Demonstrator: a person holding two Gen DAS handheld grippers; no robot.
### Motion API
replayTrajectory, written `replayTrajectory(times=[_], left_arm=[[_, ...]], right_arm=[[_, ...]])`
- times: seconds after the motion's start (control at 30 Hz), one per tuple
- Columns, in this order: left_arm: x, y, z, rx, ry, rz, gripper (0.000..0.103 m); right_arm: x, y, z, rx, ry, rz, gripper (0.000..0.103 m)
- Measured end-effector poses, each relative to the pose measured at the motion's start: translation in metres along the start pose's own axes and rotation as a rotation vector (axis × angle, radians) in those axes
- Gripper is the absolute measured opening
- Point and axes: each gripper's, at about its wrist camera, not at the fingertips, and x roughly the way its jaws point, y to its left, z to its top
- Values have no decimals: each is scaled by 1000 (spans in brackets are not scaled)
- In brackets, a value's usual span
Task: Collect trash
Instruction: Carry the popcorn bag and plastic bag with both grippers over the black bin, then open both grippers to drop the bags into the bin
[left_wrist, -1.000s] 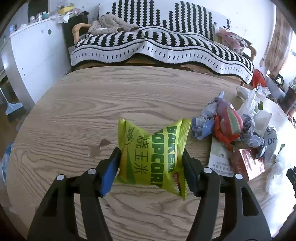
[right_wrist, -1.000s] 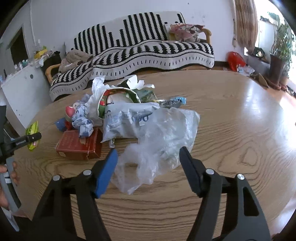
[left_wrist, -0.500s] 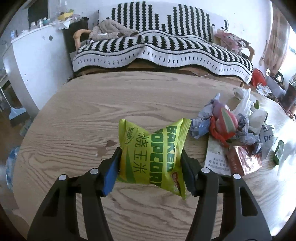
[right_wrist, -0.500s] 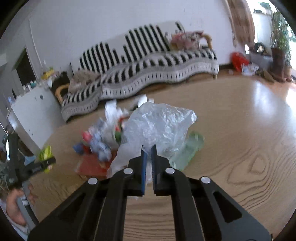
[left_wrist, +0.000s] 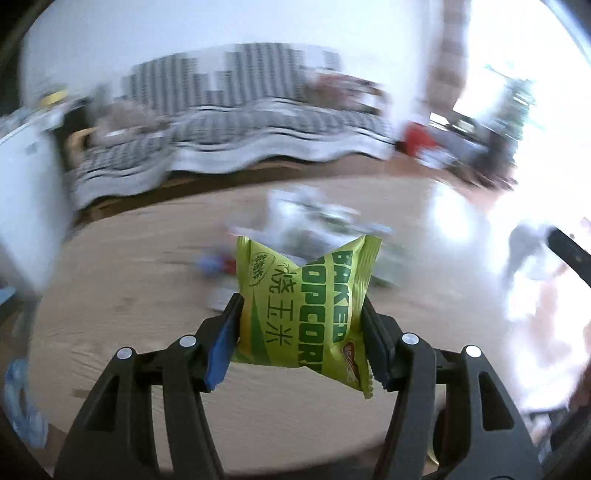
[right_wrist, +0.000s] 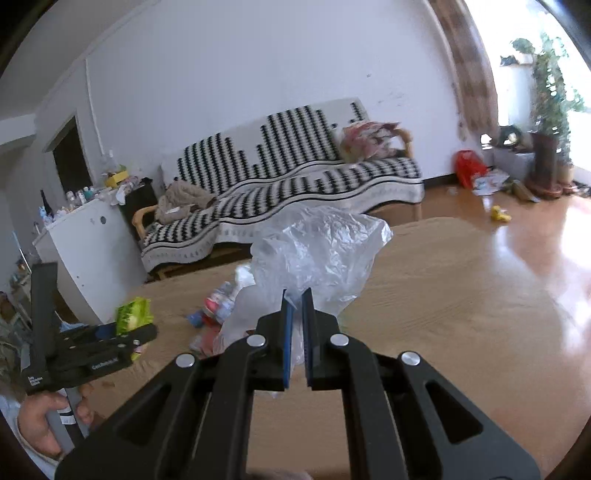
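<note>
Left gripper (left_wrist: 301, 332) pinches the green popcorn packet (left_wrist: 303, 314) mid-frame; right gripper (right_wrist: 297, 332) clamps the crumpled clear plastic bag (right_wrist: 321, 251), centre frame.

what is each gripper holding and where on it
The left gripper pinches the green baked popcorn bag across its lower half, one finger on each side. The right gripper is shut on a bunched lower fold of the clear plastic bag.

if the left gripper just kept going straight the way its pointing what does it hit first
Probably the trash pile on the wooden table, straight beyond the popcorn bag the left gripper holds; blur leaves depth unclear.
</note>
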Motion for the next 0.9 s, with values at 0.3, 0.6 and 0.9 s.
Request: replayTrajectory(times=[0.3, 0.6, 0.9], left_arm=[[44, -209, -130, 301, 329, -315, 59], [164, -273, -231, 403, 653, -361, 59], [183, -291, -253, 452, 716, -368, 98]], right_arm=[[-70, -136, -140, 221, 291, -181, 6], [-20, -217, -260, 434, 540, -261, 6], [0, -226, -268, 457, 582, -260, 6]])
